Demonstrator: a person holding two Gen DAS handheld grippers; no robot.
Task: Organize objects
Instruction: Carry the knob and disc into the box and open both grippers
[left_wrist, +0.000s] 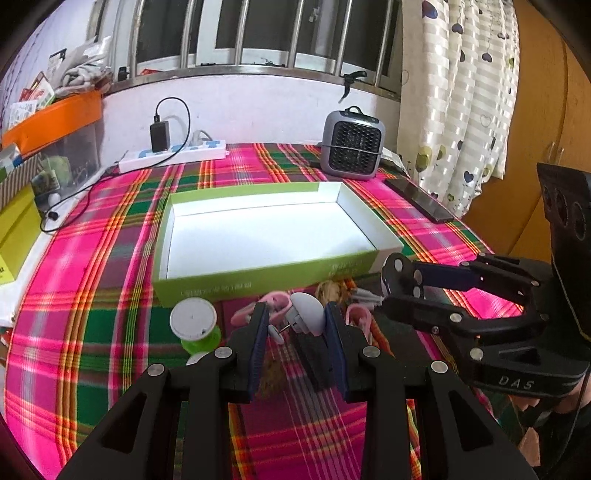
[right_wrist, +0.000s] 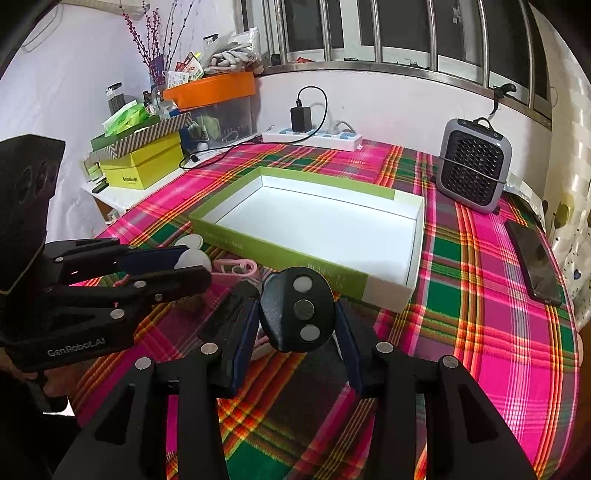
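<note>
Left gripper (left_wrist: 297, 325) pinches a grey dome-shaped piece (left_wrist: 306, 314); right gripper (right_wrist: 297, 317) clamps a black three-button remote (right_wrist: 297, 308) beside the open box (right_wrist: 280, 254).

Shallow green-walled white cardboard box (left_wrist: 258, 236), frame centre: interior open; small clutter (left_wrist: 280, 314) crowds its near wall.

light: bright, indoor | glare: white box floor (left_wrist: 266, 236) | edges: fisheye-bent, dark corners
</note>
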